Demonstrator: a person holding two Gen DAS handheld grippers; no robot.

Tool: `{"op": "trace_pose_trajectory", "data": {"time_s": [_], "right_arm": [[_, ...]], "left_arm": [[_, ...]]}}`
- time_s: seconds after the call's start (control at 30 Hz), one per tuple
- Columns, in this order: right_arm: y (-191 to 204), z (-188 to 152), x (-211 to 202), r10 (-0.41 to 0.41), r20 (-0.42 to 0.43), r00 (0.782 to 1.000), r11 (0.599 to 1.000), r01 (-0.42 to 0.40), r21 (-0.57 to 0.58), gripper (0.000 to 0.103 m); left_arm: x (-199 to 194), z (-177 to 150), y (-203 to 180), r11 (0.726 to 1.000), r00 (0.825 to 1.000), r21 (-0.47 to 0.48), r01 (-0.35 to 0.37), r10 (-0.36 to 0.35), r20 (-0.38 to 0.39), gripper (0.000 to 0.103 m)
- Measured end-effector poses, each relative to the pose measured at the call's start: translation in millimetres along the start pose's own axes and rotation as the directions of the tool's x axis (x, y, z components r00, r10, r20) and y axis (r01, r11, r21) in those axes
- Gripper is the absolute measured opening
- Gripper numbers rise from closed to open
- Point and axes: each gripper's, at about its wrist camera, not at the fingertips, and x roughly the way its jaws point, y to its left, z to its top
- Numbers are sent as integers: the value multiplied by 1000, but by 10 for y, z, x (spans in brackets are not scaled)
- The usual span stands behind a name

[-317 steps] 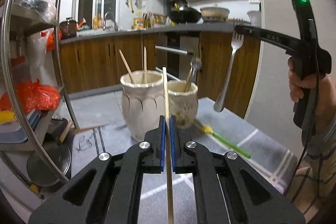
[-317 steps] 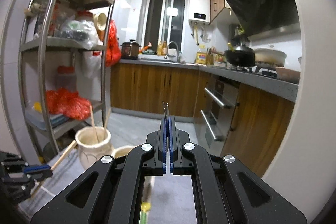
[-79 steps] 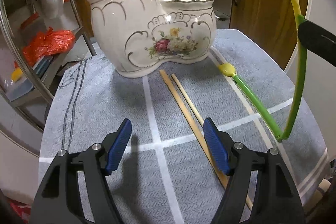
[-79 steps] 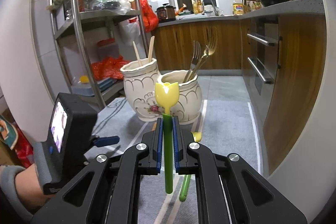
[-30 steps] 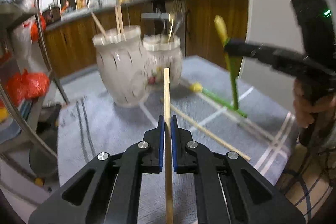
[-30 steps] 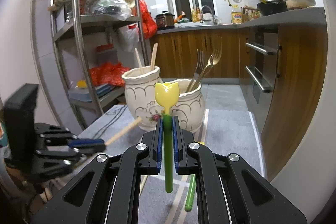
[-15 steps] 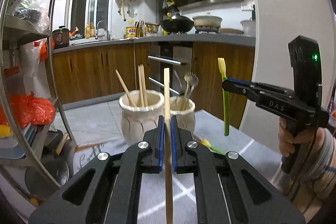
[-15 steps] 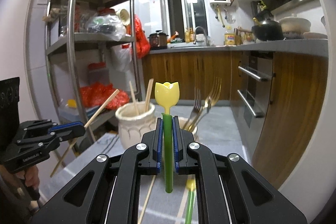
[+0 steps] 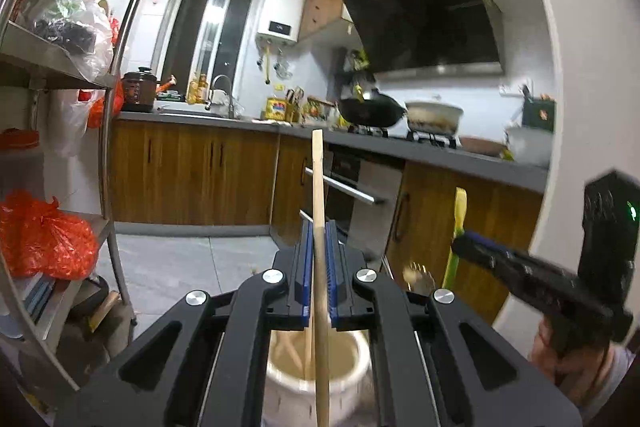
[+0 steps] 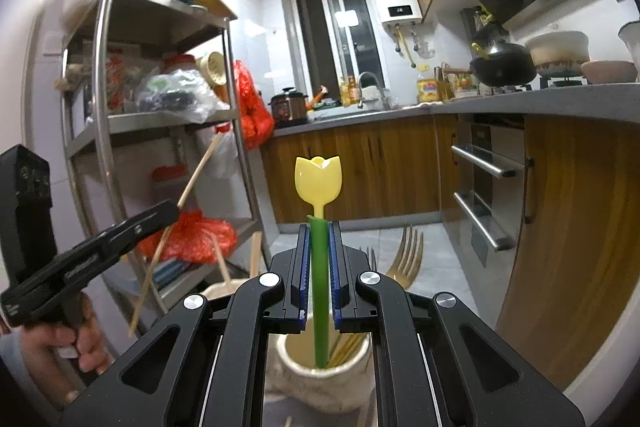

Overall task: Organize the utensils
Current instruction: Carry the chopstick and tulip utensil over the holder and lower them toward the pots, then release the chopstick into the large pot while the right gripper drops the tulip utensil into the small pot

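My left gripper [image 9: 319, 247] is shut on a wooden chopstick [image 9: 318, 195], held upright, its lower end over the mouth of the large cream ceramic holder [image 9: 316, 375], which holds other chopsticks. My right gripper [image 10: 319, 251] is shut on a green-handled spoon with a yellow tulip-shaped bowl [image 10: 318, 181], its lower end dipping into the smaller cream holder [image 10: 320, 371], which holds forks [image 10: 406, 255]. The right gripper also shows at the right of the left wrist view [image 9: 464, 241]. The left gripper and its chopstick show at the left of the right wrist view [image 10: 170, 211].
A steel shelf rack [image 10: 104, 131] with orange bags stands at the left. Wooden kitchen cabinets [image 9: 192, 179] and a worktop with a stove, wok and pot [image 9: 372, 109] run along the back and right. A white wall edge [image 9: 576, 131] is close on the right.
Both grippers have moved up and over the holders. The chopstick's lower end now hangs over the large holder and the spoon's handle end has dropped into the small one.
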Motion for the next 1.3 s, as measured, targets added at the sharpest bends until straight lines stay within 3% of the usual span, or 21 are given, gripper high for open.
{"op": "trace_pose_trajectory", "data": {"time_s": [0.27,0.4,0.67,0.9,1.07,1.3], "right_arm": [[13,-80,358,-31,-46,998,999,30,-16,10],[24,-159,474,-51,-74,996,999,49,-22,10],[32,-356,532,-99,-187,977,995,95,-32,10],[83,-529,418,-112,-209,971,994,106,-38,10],[153,-581,420,-80,-241,967,996,65,-69,10],[184,-672,517,-56,-301,952,996,35,-78,10]], "left_arm": [[414,-65,-135,994,994,52,-96,93,57,6],[510,-166,-245,980,987,135,-146,136,83,6],[251,-331,-220,987,995,129,-99,95,38,6],[39,-542,-146,989,985,90,-120,130,-116,6],[68,-594,-175,977,966,160,-143,173,-193,6],[159,-648,-70,979,951,136,-153,183,-248,6]]}}
